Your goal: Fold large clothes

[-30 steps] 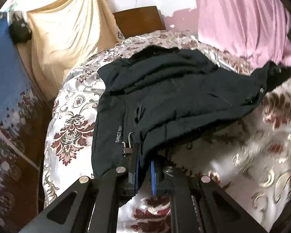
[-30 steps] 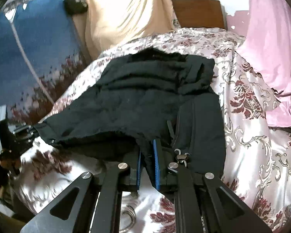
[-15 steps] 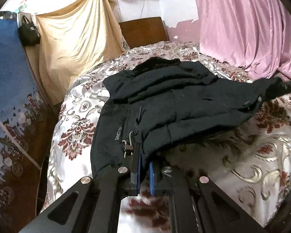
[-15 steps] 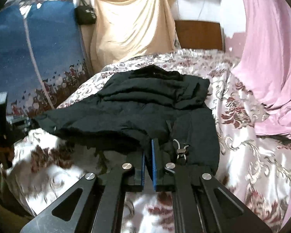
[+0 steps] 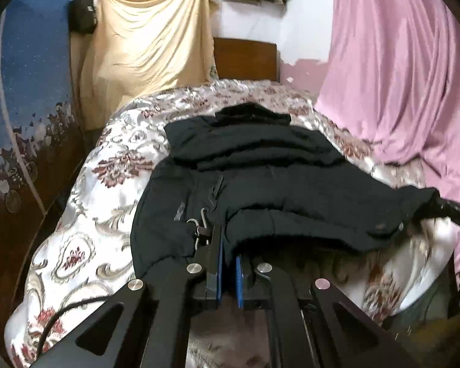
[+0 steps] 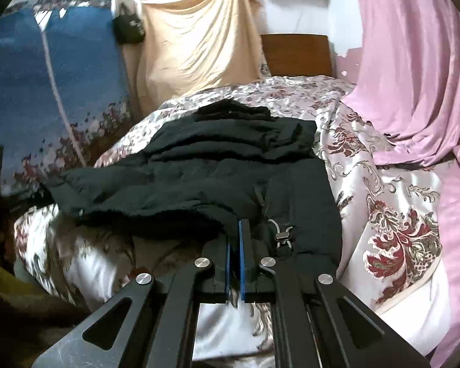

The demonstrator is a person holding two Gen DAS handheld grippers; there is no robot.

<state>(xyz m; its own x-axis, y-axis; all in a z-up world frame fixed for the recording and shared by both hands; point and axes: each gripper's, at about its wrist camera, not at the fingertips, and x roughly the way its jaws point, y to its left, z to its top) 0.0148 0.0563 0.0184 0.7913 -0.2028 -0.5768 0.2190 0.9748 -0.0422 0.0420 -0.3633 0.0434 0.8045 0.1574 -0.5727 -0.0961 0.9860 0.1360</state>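
Both claws, left [image 5: 228, 245] and right [image 6: 236, 230], tilt downward, pinching my black padded jacket's [image 5: 260, 178] hem; fabric hides their tips.

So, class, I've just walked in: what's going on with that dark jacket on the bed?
A person is folding a black jacket on a bed with a floral cover, using two handheld grippers. The left gripper and the right gripper are each shut on the jacket's near hem, one at each end. The hem is lifted off the cover, while the collar end lies flat further up the bed. The fold is not yet made.
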